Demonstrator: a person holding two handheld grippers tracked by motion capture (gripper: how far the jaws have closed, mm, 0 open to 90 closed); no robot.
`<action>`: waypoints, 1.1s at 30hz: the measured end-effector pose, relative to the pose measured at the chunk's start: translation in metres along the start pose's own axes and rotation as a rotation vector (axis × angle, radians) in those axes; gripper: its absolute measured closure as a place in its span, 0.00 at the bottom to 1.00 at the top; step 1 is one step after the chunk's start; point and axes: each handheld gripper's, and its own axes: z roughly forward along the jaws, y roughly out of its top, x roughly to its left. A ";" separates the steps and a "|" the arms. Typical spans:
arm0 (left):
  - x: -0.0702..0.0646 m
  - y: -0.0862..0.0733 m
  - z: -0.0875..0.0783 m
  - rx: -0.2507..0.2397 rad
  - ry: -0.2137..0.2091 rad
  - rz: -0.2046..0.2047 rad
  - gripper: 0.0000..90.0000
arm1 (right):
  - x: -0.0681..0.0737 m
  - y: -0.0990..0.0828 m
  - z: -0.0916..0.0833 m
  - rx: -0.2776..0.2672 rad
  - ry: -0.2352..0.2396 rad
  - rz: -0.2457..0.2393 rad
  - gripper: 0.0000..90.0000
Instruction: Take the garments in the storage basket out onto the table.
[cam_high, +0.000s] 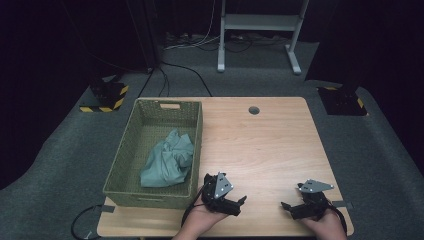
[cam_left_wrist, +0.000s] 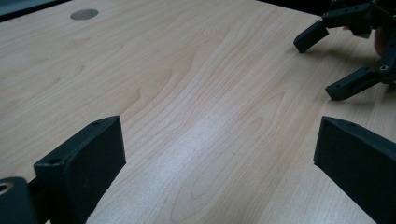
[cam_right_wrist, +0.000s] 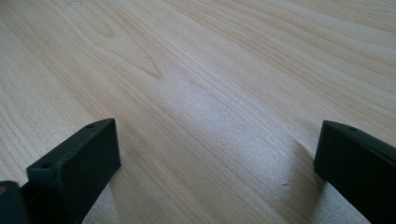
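— High view, hands? Rested low at table's (cam_high: 260, 145) near edge, left gripper (cam_high: 239, 206) aimed right, right gripper (cam_high: 287, 207) aimed left.
— Fingers (cam_left_wrist: 79, 163)? Spread wide on both, nothing held, bare wood between.
— Cloth (cam_high: 167, 159)? Crumpled in green basket (cam_high: 150, 192), just left of left gripper's fingers.
— Room? Open tabletop ahead of both.

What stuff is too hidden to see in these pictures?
- High view: what lies under the crumpled teal cloth in the green woven basket; the cloth covers it.
- High view: the person's arms, cut off by the bottom edge.
- Left gripper view: the right gripper is cut by the right edge.
- High view: the dark room behind the wooden table.
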 end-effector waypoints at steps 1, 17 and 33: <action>0.000 0.000 -0.002 -0.006 -0.003 0.003 0.03 | 0.000 0.000 0.000 0.000 0.000 0.000 0.00; 0.001 0.015 -0.034 -0.070 0.008 0.018 0.03 | 0.000 0.000 0.000 0.000 0.000 0.000 0.00; 0.011 0.023 -0.060 -0.101 0.033 0.005 0.03 | 0.000 0.000 0.000 0.000 -0.002 0.001 0.00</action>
